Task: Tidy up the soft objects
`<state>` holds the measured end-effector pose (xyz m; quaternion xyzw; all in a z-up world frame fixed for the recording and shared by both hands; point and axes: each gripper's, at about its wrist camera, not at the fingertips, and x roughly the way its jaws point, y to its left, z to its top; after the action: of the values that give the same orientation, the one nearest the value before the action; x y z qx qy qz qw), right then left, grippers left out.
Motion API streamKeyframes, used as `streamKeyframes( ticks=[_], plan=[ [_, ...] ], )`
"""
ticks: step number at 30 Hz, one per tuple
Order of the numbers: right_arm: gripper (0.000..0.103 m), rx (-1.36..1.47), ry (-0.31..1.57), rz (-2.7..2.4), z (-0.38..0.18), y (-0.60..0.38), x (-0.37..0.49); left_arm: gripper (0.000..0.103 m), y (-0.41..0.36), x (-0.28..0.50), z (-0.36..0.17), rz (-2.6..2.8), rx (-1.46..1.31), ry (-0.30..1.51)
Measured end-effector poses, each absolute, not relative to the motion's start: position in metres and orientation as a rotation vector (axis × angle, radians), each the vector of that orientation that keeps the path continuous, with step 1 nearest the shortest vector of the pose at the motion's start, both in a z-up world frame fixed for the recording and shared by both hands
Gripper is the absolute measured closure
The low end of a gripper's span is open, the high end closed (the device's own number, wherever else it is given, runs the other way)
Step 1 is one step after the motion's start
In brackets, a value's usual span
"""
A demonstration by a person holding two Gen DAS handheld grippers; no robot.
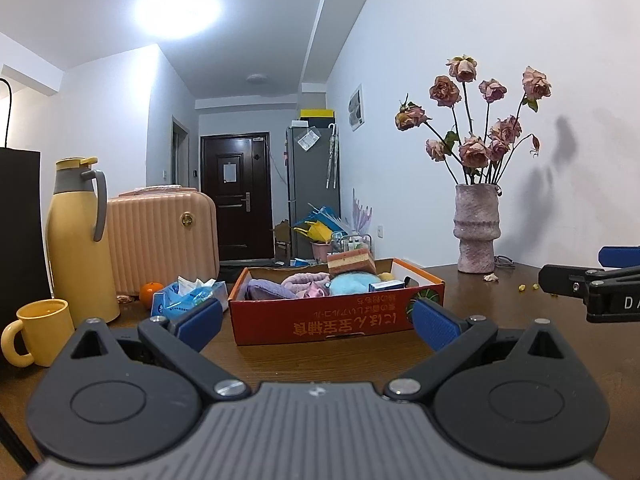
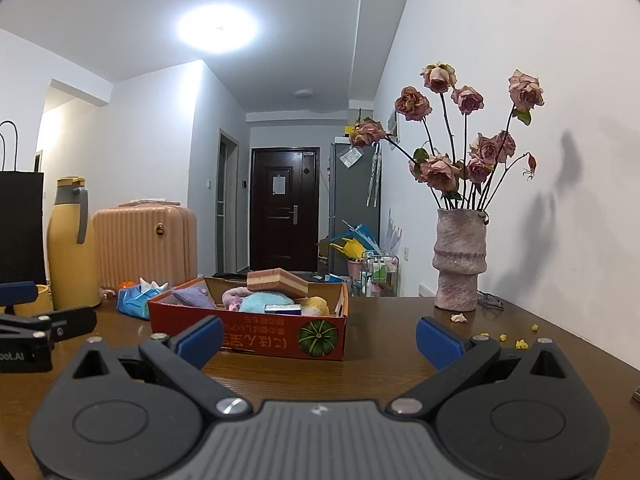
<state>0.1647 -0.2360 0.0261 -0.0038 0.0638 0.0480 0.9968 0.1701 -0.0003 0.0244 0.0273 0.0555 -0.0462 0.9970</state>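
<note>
Ahead of both empty, spread tools (image 1: 318, 326) (image 2: 320, 338): box (image 1: 320, 316) holding soft objects (image 1: 304, 286).

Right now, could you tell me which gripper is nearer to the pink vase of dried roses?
Right. The right gripper sits before the box's right end, close to the vase; the left gripper faces the red cardboard box, farther left.

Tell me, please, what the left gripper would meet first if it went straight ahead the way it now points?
Most likely the near wall of the red cardboard box. The left gripper is open and empty, the box sits centred between its fingers, and only bare table lies before it. Its height against the wall is hard to judge.
</note>
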Motion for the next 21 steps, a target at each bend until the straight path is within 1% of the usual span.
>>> streamKeyframes(
  ticks=[21],
  plan=[
    [0.0,-0.006,0.124,0.103,0.0269,-0.2352,0.1633,0.0,-0.0012,0.1675,0.0241,-0.093,0.055,0.106]
  ],
)
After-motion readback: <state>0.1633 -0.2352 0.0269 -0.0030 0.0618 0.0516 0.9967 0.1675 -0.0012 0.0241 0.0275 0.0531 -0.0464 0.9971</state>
